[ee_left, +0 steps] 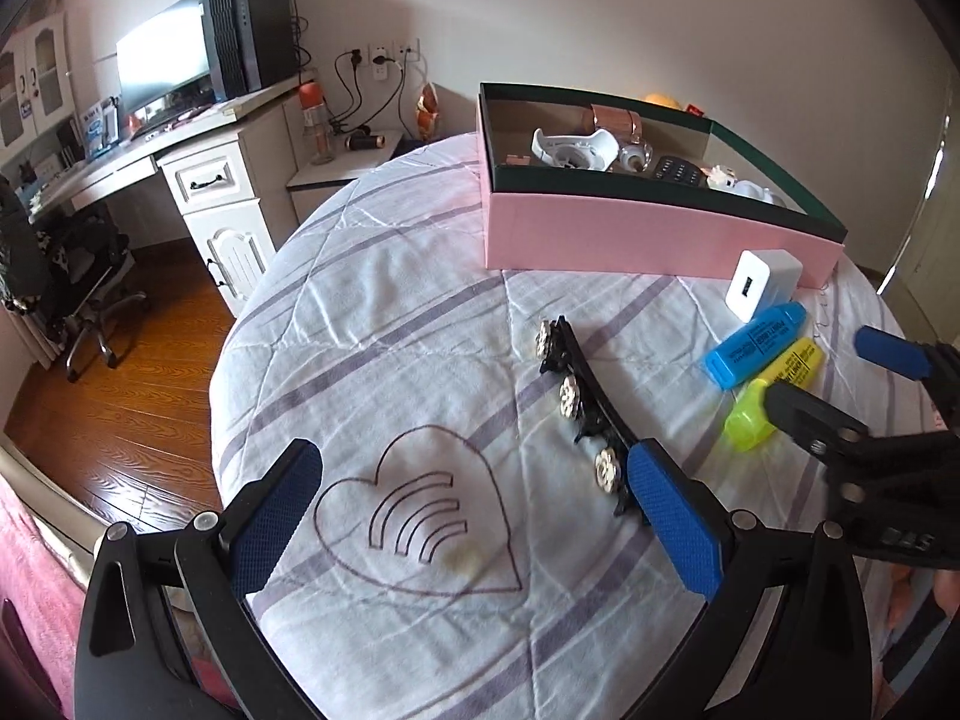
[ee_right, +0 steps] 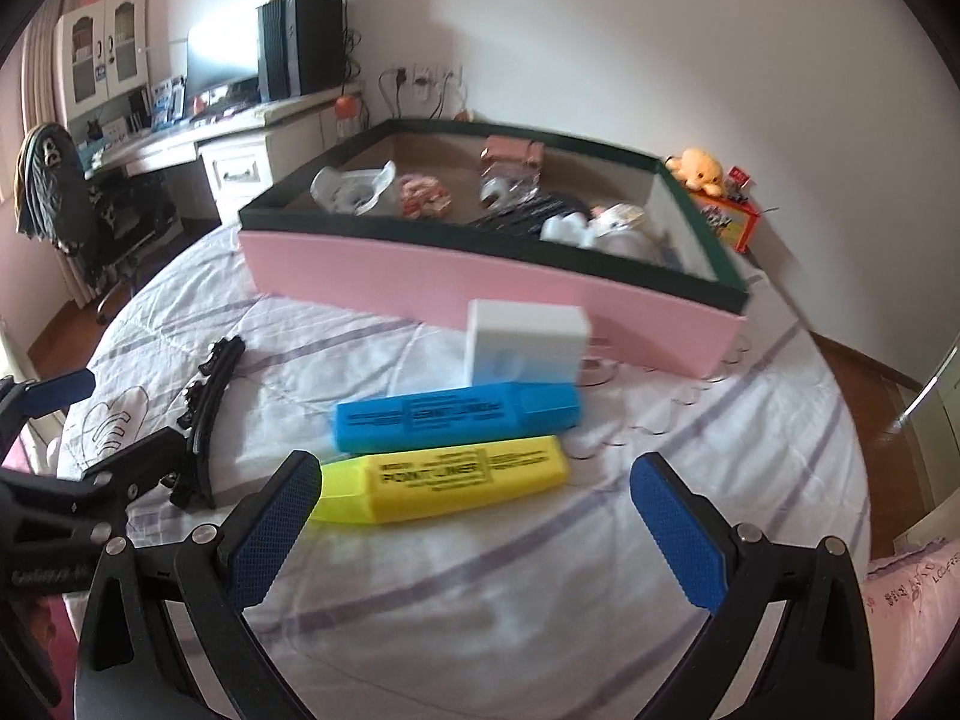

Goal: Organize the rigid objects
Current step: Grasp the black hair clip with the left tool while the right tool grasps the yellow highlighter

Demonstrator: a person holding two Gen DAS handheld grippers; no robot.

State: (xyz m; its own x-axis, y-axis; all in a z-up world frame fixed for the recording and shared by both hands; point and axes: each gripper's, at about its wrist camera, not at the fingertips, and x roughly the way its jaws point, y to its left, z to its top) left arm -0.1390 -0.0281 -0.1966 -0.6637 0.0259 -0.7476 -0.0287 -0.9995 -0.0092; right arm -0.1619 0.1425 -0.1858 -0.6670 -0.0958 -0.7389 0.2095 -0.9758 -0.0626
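Here we list the yellow highlighter (ee_right: 444, 483), lying on the bedspread (ee_right: 480, 600) just before our right gripper (ee_right: 474, 534), whose fingers stand wide and hold nothing; its label reads "POINT LINER". Touching it behind, a blue highlighter (ee_right: 456, 417) with the same label mirrored, then a white charger (ee_right: 525, 342) and the pink box (ee_right: 480, 294) of oddments. Our left gripper (ee_left: 474, 522) is likewise wide and empty, its right finger (ee_left: 672, 516) against the end of a black hair clip (ee_left: 585, 402).

White walls, wooden floor (ee_left: 120, 420), white desk (ee_left: 198, 180) bearing a monitor (ee_left: 162, 60).
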